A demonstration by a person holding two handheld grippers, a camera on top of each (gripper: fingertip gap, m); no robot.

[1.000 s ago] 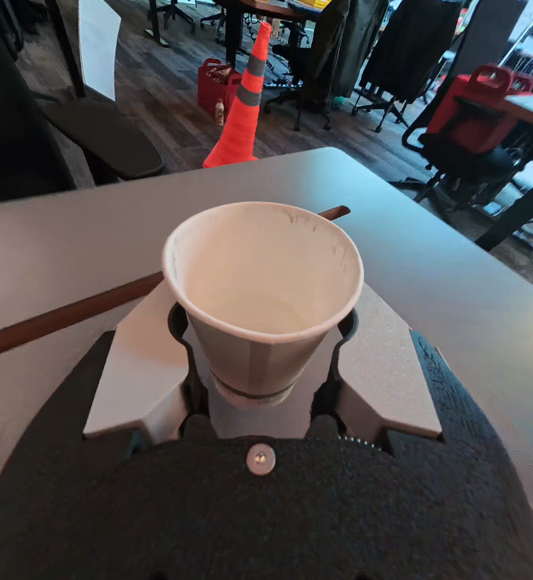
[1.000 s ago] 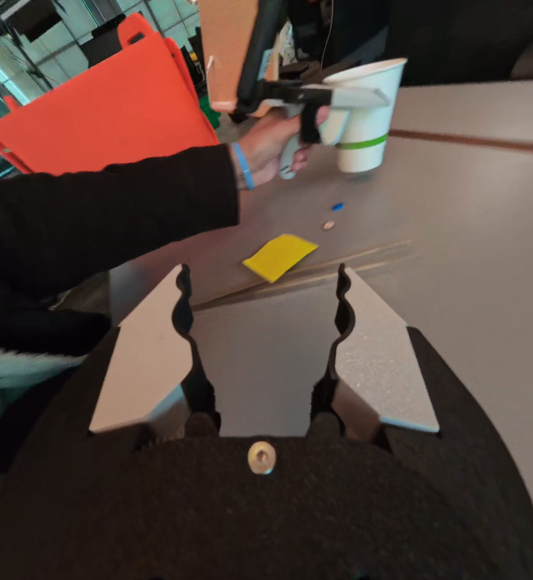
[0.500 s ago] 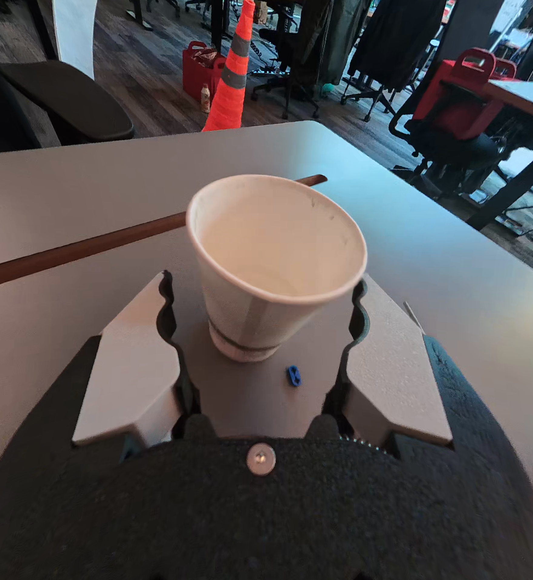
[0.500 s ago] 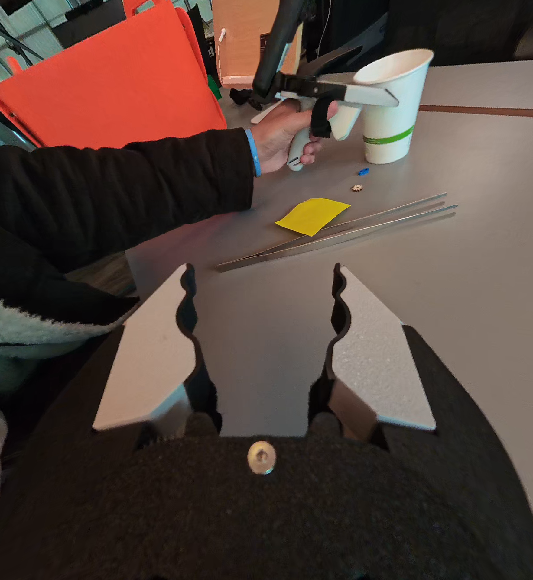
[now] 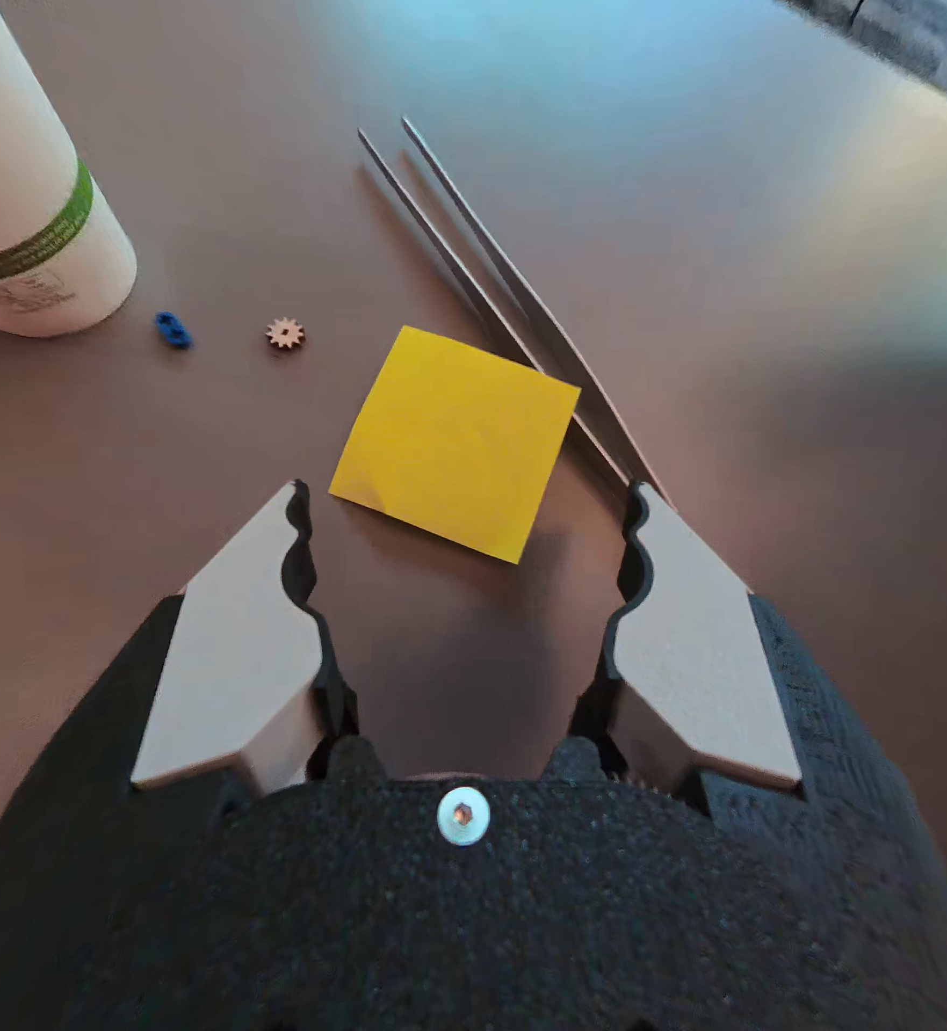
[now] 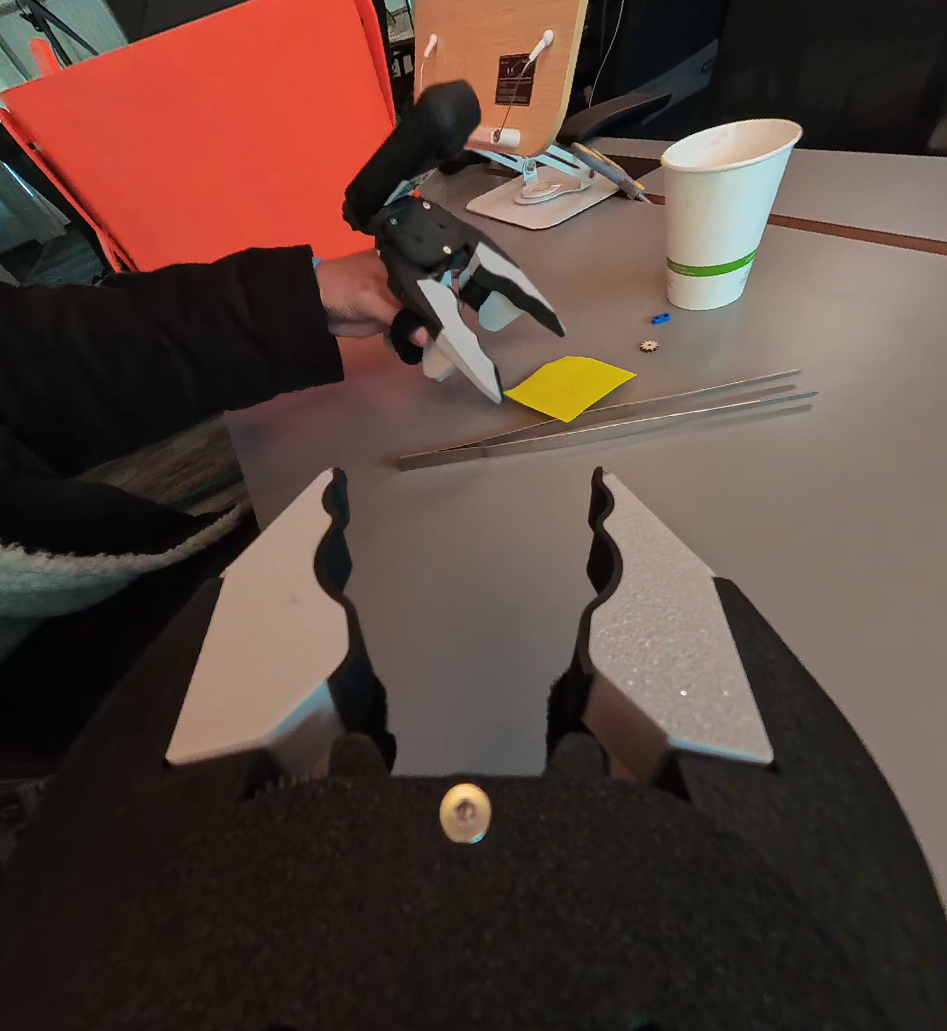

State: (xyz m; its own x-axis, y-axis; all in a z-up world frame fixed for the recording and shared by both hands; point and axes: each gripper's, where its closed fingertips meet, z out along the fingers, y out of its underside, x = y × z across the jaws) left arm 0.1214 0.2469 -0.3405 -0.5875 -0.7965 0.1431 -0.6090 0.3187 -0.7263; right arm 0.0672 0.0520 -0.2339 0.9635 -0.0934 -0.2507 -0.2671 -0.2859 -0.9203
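My left gripper [image 5: 465,491] is open and empty, tilted down just over the near edge of a yellow sticky note [image 5: 454,441] on the grey table. Long metal tweezers [image 5: 493,290] lie beside the note, partly under its right edge. A small wooden gear [image 5: 285,333] and a small blue piece [image 5: 172,329] lie to the left, next to a white paper cup with a green band [image 5: 30,212]. My right gripper [image 6: 468,474] is open and empty above bare table, short of the tweezers [image 6: 616,415]. The right wrist view shows the left gripper [image 6: 527,360], the note [image 6: 568,385] and the cup [image 6: 722,217].
A person's black sleeve [image 6: 142,346] and hand hold the left gripper. An orange panel [image 6: 197,145] stands behind the table. A wooden board on a light stand [image 6: 538,184] and a pen [image 6: 605,170] sit at the table's far side. The table's near left edge [image 6: 236,474] is close. From the left gripper's tips to the small wooden gear [image 5: 285,333] is close to 7 cm. It turns up in the right wrist view [image 6: 648,343] as well.
My left gripper has let go of the paper cup, which now stands on the table, and has swung right and down over the yellow note. My right gripper has stayed open.
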